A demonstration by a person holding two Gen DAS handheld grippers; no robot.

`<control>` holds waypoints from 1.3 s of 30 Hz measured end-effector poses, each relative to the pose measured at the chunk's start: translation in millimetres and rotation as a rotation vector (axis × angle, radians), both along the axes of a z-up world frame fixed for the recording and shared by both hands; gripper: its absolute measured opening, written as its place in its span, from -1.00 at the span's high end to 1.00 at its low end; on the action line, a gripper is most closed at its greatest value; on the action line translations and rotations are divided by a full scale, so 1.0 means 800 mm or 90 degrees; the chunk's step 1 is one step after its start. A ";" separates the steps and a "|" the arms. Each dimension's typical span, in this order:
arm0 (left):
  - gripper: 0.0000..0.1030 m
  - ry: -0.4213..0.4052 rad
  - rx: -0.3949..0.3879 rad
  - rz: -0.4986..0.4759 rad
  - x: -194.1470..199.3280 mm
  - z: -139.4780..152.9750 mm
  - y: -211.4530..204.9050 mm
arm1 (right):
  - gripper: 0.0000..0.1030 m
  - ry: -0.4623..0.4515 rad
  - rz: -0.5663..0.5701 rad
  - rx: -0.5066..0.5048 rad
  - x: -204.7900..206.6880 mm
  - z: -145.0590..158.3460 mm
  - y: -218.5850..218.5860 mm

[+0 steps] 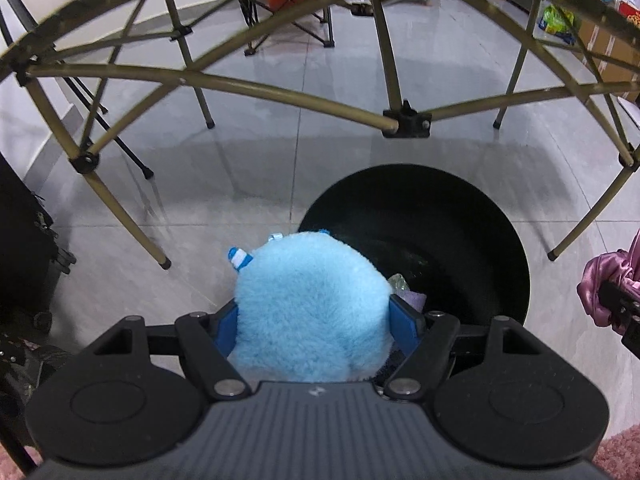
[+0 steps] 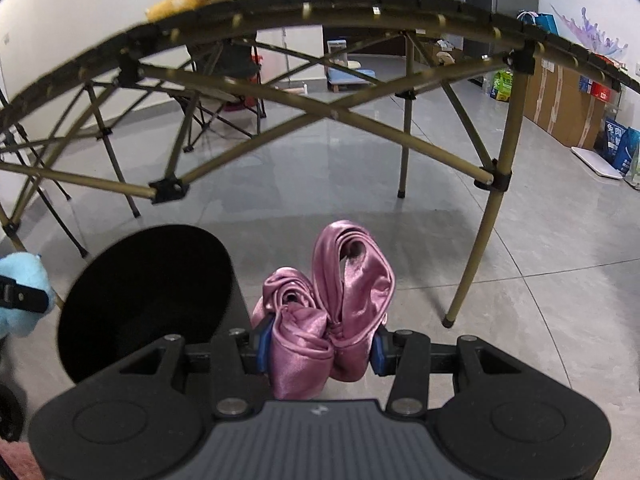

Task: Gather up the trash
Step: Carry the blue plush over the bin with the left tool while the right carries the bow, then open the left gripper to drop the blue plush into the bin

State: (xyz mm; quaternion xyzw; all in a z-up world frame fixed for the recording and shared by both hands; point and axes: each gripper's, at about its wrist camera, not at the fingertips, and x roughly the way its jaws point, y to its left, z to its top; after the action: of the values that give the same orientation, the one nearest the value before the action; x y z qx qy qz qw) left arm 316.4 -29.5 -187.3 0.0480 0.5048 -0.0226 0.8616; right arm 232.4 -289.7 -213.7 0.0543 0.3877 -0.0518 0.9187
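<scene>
The left tool (image 1: 314,326) is clamped on a fluffy blue plush toy (image 1: 312,304), which hangs at the near rim of the black trash bin (image 1: 460,232) on the floor, partly over its mouth. The right tool (image 2: 318,350) is clamped on a pink satin cloth (image 2: 332,312), held over the floor just beside the bin, not above it. To do this step well, I think each piece should be brought fully over the opening before it is let go. The right piece needs a move toward the bin first, and the two tools should not meet.
</scene>
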 end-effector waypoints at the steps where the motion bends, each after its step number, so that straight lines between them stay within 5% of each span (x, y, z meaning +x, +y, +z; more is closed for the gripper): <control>1: -0.44 0.005 -0.001 -0.002 0.003 -0.003 -0.001 | 0.15 0.004 -0.002 -0.002 0.002 -0.004 -0.001; 39: -0.44 0.073 0.021 -0.036 0.043 -0.051 -0.090 | 0.15 0.055 -0.016 0.016 0.024 -0.050 -0.029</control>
State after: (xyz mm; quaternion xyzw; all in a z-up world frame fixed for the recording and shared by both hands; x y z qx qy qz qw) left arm 351.0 -101.1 -228.3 0.0747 0.5522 -0.0414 0.8293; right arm 251.7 -312.7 -253.9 0.0687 0.4271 -0.0608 0.8995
